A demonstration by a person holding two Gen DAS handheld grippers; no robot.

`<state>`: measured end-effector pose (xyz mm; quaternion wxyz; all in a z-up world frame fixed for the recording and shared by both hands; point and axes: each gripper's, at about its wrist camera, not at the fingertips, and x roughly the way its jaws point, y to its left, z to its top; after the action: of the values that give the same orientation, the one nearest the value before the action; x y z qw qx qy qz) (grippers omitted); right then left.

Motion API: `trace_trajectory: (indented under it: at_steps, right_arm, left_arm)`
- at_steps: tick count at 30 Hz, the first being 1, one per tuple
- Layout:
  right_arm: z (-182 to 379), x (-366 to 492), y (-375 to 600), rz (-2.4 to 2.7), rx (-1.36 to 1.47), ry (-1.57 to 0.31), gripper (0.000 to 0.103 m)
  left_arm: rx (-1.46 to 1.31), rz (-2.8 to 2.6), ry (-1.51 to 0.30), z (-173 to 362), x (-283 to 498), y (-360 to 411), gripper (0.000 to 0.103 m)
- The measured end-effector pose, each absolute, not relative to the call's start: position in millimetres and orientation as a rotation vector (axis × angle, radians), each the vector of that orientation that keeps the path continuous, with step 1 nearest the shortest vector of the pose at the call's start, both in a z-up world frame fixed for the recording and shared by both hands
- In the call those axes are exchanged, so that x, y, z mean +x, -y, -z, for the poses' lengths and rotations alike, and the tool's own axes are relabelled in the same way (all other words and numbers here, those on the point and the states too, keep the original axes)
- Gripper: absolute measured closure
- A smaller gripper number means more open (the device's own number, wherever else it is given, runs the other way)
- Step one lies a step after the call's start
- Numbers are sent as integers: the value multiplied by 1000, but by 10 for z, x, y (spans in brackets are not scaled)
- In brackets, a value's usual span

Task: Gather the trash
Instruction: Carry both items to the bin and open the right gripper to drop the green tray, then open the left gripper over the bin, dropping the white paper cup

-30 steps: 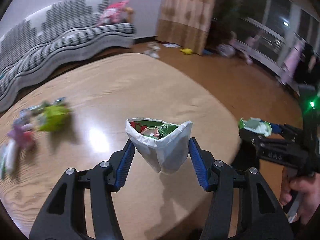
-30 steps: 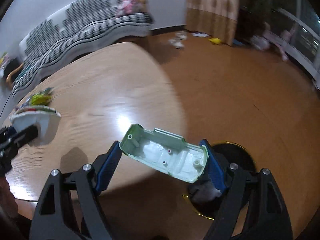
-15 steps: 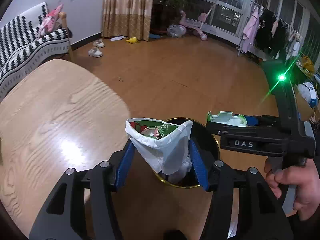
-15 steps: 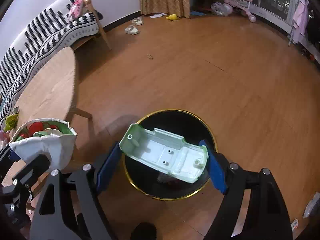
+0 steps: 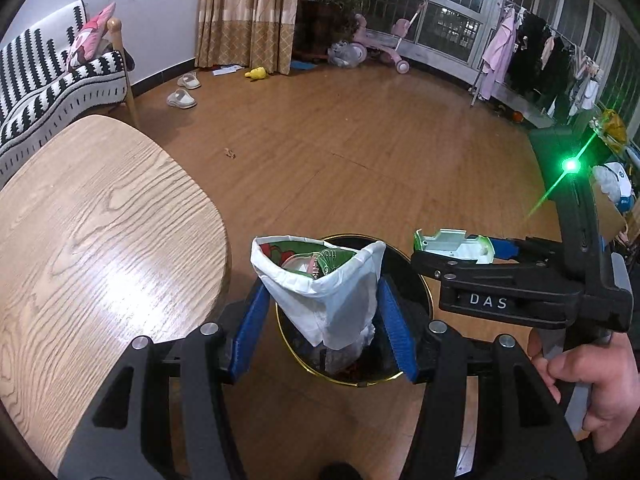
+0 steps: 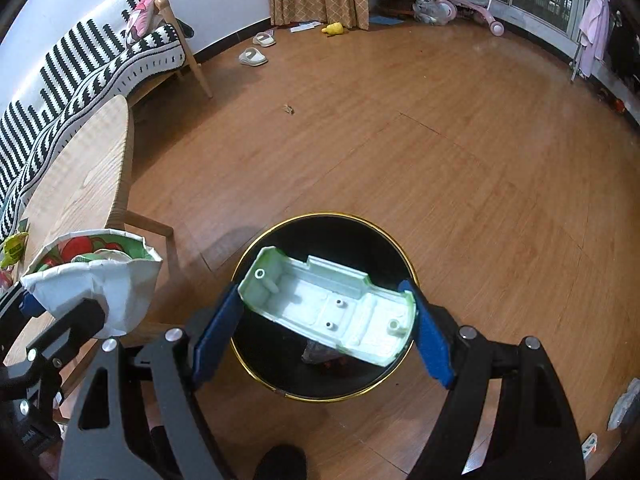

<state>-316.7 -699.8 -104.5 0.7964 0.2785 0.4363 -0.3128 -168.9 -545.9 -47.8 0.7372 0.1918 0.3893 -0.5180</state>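
Note:
My left gripper (image 5: 324, 312) is shut on a crumpled white paper cup (image 5: 320, 280) with a green and red print inside, its blue pads pressing both sides. It hangs over the near edge of a black trash bin with a gold rim (image 5: 356, 382). In the right wrist view my right gripper (image 6: 326, 320) is shut on a pale green plastic toy-car shell (image 6: 328, 308), hollow side up, right above the bin (image 6: 332, 236). The bin holds some dark scraps at the bottom. The shell (image 5: 452, 244) and right gripper (image 5: 456, 252) show to the right of the cup. The cup (image 6: 96, 280) sits left of the shell.
A light wooden table (image 5: 100, 220) stands left of the bin, with a green wrapper (image 6: 14, 244) lying on it. A striped sofa (image 6: 80, 64), slippers (image 6: 252, 56) and a pink tricycle (image 5: 380, 44) lie farther off on the wooden floor. A person's hand (image 5: 580, 380) grips the right handle.
Both grippers swung from above the table to above the trash bin, each keeping its object. Over the last half second they barely moved.

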Motion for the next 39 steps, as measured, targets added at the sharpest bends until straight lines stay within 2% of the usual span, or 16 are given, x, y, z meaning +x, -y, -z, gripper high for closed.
trace_trajectory:
  at_steps: [12,14,28,31,32,33,34,39]
  right_arm:
    - [1030,-3191,7001,668,606,-925,25]
    - [1025,-3192,7017,671,609,-924,18]
    - [929,-3403,7142,778,647,-861,18]
    - [891,-3450,7137,795,651,-842,17]
    - [869,-3465,7131,801,651,-832,17]
    - [856,-3476,7129,805,649,-827,17]
    - [843,-3485,7122,808,647,-823,17]
    - [849,-3526,7093,810,635,-832,16]
  left_arm:
    - [415,1128,-857,460,-1731,5426,48]
    - [415,1128,-856,457,-1723,5422,48]
    - [429,1162,-884,583,-1806,5637,48]
    - [425,1192,-882,610,-1842,5727,45]
    - [420,1201,-881,614,-1852,5758,39]
    - [413,1208,-881,620,-1859,5788,26]
    - [403,1208,-877,626,-1868,5799,22]
    - [377,1217,-893,630,-1867,5825,21]
